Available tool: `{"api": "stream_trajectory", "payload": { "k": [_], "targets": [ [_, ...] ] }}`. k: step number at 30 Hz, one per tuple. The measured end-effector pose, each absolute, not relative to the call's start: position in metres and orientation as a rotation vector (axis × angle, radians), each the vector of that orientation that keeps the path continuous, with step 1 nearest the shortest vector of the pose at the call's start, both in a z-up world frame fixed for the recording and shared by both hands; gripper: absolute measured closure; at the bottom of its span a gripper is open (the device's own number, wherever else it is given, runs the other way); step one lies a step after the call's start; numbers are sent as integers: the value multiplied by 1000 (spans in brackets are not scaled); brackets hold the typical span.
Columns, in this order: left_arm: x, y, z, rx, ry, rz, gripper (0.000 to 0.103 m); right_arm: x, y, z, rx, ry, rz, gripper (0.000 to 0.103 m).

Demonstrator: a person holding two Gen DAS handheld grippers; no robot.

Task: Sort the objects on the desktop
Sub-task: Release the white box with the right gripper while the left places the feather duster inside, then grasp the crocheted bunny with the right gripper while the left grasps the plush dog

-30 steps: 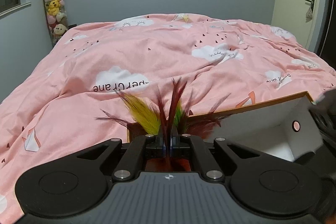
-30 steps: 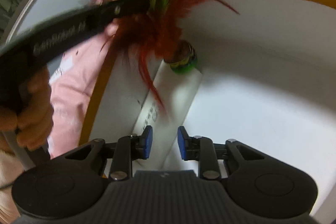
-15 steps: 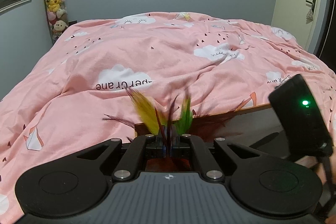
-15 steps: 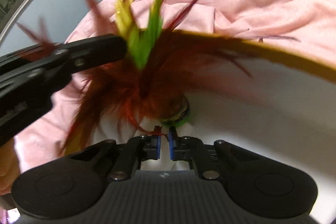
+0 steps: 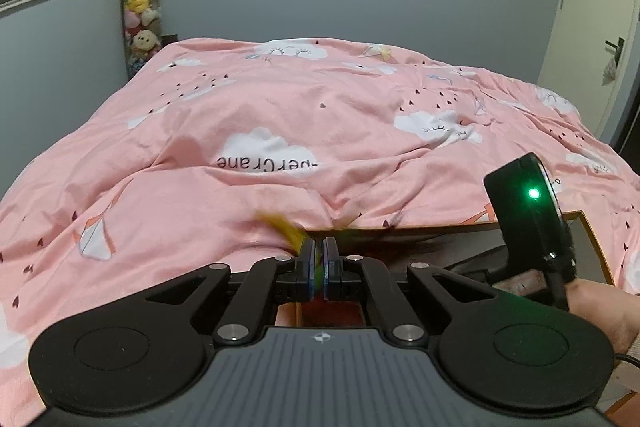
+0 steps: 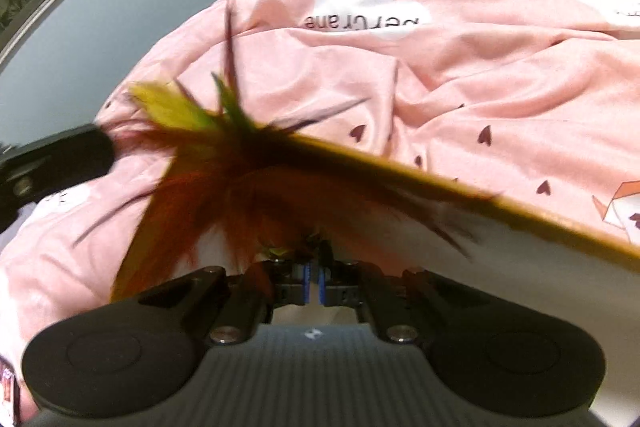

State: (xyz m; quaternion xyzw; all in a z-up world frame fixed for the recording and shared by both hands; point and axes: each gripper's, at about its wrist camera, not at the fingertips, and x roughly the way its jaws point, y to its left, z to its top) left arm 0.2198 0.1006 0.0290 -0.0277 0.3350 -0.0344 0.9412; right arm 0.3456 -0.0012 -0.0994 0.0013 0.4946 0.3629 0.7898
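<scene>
Showing, at far left of the right wrist view, the left gripper (image 6: 52, 163) as a dark blurred shape beside the feathers (image 6: 208, 163) — yellow and green tips up, red-brown plumes fanned down. In the left wrist view, left gripper (image 5: 319, 269) nearly closed, a sliver of yellow-green between the pads, so apparently pinched on the feathers. Held by the plumes, probably to keep the base low inside the box (image 6: 460, 187). Further right, the brown box rim running down toward the right edge, feathers draped across it, white inside wall below. Right gripper (image 6: 312, 283) almost shut, only a slit between the blue pads; whether anything is in it cannot be told, since plumes cover the tips. Beyond the rim, rumpled pink bedding (image 6: 480, 67) — soft, close against the box. Room for moving lies upward and to the right inside the box.
</scene>
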Motion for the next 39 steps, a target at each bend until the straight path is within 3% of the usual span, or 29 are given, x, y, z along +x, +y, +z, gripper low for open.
{"api": "stream_trajectory", "payload": {
  "k": [10, 12, 14, 16, 22, 27, 33, 39],
  "targets": [
    [192, 111, 25, -104, 725, -42, 100, 329, -39, -80, 17, 1083, 771, 92],
    [186, 107, 25, -102, 731, -42, 100, 319, -51, -68, 26, 1063, 763, 76],
    [177, 103, 27, -105, 731, -52, 100, 307, -60, -56, 27, 1019, 764, 67],
    [169, 99, 31, -111, 725, -59, 100, 293, -68, -44, 5, 962, 764, 65],
    [141, 86, 46, -118, 681, -67, 99, 241, -92, -6, -42, 767, 740, 39],
    [110, 73, 57, -100, 630, -86, 89, 196, -112, 15, -45, 617, 705, 20],
    [74, 59, 62, -73, 615, -120, 82, 135, -141, 27, -54, 442, 565, 12],
    [46, 49, 50, -92, 695, -198, 78, 105, -162, 18, -80, 514, 544, 12]
  ]
}}
